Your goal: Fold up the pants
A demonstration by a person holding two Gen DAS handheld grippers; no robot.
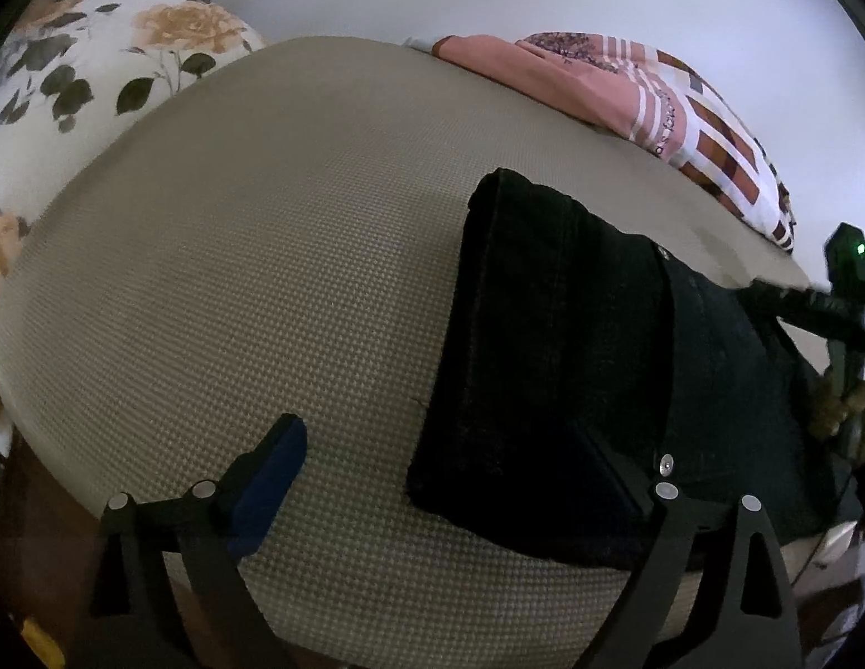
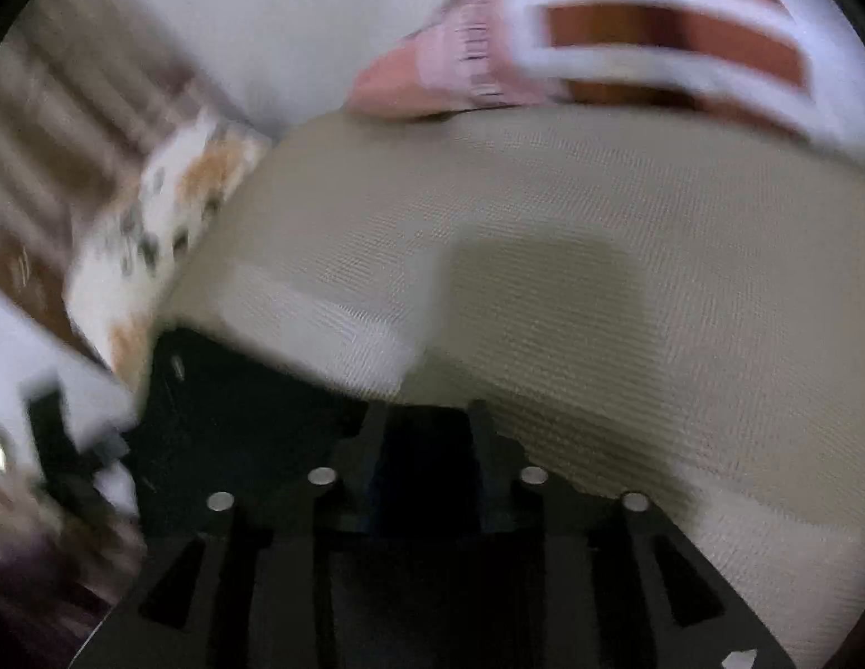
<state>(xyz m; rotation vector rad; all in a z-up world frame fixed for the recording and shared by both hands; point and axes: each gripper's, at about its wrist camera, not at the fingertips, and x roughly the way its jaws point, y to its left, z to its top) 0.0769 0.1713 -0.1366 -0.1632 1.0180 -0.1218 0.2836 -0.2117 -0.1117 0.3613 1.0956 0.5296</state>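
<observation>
The left gripper (image 1: 438,479) stood spread wide over the beige textured mat (image 1: 254,256), its left finger over bare mat and its right finger over the near corner of the black pants (image 1: 549,345), nothing pinched between them. The pants lay folded into a compact block on the mat, ahead and to the right of that gripper. Beyond them sat a pink and brown patterned cloth (image 1: 683,111); far to the left lay a floral pillow (image 1: 97,67). The right gripper (image 2: 426,435) was partly parted in a blurred view; dark fabric filled the gap, but whether its pads pressed it I could not tell
</observation>
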